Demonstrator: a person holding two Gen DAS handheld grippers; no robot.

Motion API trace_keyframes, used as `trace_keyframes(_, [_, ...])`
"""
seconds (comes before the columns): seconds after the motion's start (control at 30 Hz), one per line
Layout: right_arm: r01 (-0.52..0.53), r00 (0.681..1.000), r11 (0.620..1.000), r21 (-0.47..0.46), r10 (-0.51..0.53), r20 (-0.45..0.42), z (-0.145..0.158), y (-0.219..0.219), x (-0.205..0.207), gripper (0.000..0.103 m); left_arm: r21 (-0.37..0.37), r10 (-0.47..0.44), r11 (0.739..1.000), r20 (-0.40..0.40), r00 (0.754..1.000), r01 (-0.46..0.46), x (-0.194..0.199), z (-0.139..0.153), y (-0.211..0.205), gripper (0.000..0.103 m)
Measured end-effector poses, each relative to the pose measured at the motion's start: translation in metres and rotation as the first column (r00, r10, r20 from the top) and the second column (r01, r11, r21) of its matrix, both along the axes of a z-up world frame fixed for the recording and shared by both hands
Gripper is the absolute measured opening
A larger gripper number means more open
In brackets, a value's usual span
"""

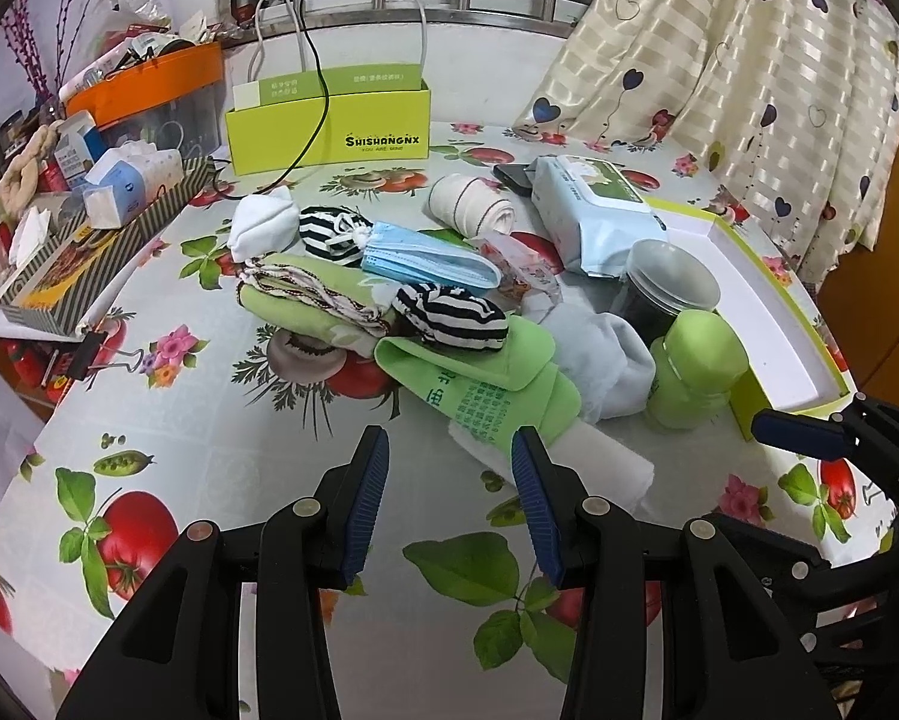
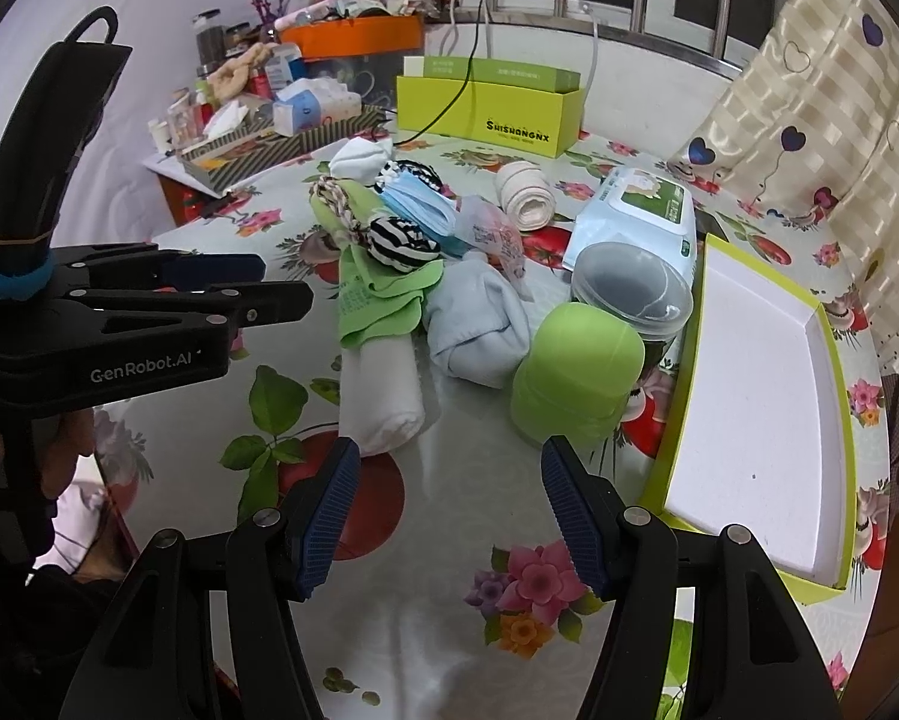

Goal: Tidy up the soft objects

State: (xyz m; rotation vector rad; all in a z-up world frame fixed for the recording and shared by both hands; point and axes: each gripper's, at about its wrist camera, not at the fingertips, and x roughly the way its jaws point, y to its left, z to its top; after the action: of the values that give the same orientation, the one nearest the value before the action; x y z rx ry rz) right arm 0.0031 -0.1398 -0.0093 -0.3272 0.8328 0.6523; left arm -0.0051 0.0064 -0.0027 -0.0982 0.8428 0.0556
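Observation:
A heap of soft things lies mid-table: a rolled white towel (image 1: 605,468) (image 2: 383,396) wrapped in a green cloth (image 1: 497,384) (image 2: 383,294), a light blue cloth (image 1: 605,360) (image 2: 479,324), striped black-and-white socks (image 1: 455,315) (image 2: 398,243), blue face masks (image 1: 425,261), a white sock (image 1: 260,225) and a beige roll (image 1: 470,204) (image 2: 527,198). My left gripper (image 1: 449,450) is open and empty, just short of the white towel. My right gripper (image 2: 449,462) is open and empty, near a green bottle (image 2: 575,384). The white-lined green tray (image 2: 755,420) (image 1: 767,324) is empty.
A wet-wipes pack (image 1: 593,210) (image 2: 641,216) and a clear lidded jar (image 1: 668,288) (image 2: 635,291) stand beside the heap. A green SHISHANGNX box (image 1: 329,126) stands at the back. A striped tray of clutter (image 1: 89,240) sits at the left edge. A curtain (image 1: 749,60) hangs right.

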Motion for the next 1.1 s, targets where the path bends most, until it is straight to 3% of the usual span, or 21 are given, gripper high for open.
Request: trace_keyframes(1.1, [-0.013, 1.000, 1.000, 0.008, 0.013, 0.001, 0.0019, 0.0063, -0.0004, 0.063, -0.028, 0.015, 0.999, -0.017, 1.000, -0.015, -0.0003, -0.0037, 0.0084, 0.044])
